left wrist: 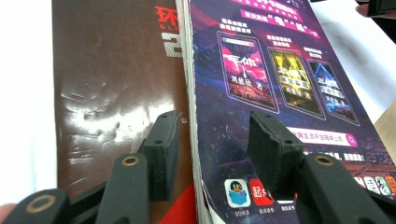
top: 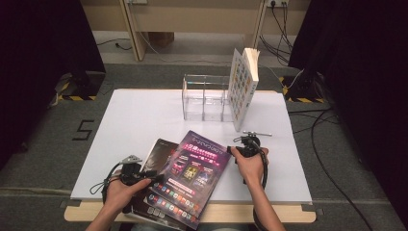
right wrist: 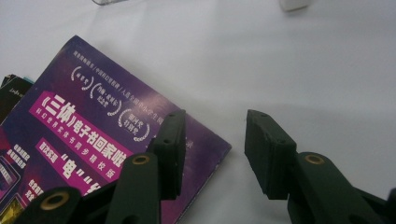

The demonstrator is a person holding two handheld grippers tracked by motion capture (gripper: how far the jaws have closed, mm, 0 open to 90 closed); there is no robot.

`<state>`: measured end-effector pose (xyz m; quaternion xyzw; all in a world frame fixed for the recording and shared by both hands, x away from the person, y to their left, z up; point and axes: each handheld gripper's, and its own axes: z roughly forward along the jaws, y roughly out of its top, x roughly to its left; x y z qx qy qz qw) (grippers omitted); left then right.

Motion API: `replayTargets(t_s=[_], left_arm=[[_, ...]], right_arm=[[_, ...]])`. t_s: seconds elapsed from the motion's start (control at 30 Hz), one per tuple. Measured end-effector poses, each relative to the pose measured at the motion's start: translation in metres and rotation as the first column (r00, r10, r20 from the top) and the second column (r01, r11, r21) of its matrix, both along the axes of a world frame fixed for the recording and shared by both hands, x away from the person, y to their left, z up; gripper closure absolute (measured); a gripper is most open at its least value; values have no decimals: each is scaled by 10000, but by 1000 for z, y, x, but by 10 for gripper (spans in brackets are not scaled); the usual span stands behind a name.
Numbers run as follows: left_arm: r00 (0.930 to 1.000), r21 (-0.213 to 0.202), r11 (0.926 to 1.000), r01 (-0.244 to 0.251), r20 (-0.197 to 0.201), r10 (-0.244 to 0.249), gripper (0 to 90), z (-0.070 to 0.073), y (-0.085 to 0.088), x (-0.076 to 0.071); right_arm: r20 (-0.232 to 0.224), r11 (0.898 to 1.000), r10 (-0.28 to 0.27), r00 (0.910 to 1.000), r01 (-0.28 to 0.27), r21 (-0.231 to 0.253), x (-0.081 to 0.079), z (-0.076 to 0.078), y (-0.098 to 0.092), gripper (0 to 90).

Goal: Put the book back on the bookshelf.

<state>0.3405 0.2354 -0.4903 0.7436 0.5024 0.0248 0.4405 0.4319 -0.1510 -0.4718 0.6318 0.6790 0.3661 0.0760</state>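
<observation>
The left gripper (left wrist: pixel 212 144) stands with jaws apart, straddling the page edge of the purple magazine (left wrist: pixel 261 93) — not pressing it. That magazine lies on a brown one (left wrist: pixel 112 88) at the white table's (top: pixel 144 115) near edge. The right gripper (right wrist: pixel 212 149) hangs unclenched — over the purple magazine's far corner.

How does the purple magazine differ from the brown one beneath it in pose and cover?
The purple magazine lies on top, fully visible; the brown magazine lies underneath, mostly covered. The purple magazine's cover is crowded with panels and icons; the brown magazine's is plain, glossy and dented. Both lie flat on the white table.
</observation>
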Motion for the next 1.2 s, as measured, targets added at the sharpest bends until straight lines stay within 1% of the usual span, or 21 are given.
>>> replayTargets(t_s=[0.07,0.27,0.43,0.47,0.57,0.6,0.67,0.8,1.07,1.13,1.2], left_arm=[[10000,27,10000,11,-11,-11,532,0,0,0],[10000,64,10000,77,-44,-77,544,-1,-1,0],[9999,64,9999,93,-56,-92,553,-1,-1,0],[9999,56,9999,93,-71,-93,557,-1,-1,0],[9999,57,9999,90,-70,-90,564,-1,-1,0],[9999,63,9999,100,-69,-99,568,-1,-1,0],[9999,51,9999,110,-84,-110,572,-1,-1,-1],[9999,36,9999,98,-98,-97,573,-1,-1,-1],[9998,47,9999,115,-139,-114,605,-1,-2,-1],[9999,107,9999,127,-117,-126,607,0,-2,-1],[9999,251,9996,132,-49,-131,615,1,-3,-1]], right_arm=[[37,10000,77,10000,-77,7,0,-2,0,593],[-122,9995,90,9999,-86,307,1,-4,-1,588],[-220,9994,82,9997,-75,326,2,-5,-1,585],[-239,9992,103,9997,-93,400,2,-6,-1,584],[-245,9993,139,9996,-130,361,2,-7,0,584],[-352,9989,101,9993,-85,459,2,-8,1,581],[-342,9984,120,9993,-101,550,3,-9,1,580],[-280,9988,157,9995,-144,478,3,-9,2,577],[-299,9982,155,9994,-137,577,2,-10,4,577],[-297,9981,151,9994,-133,596,2,-10,4,579],[-266,9983,111,9996,-95,575,2,-10,4,589]])
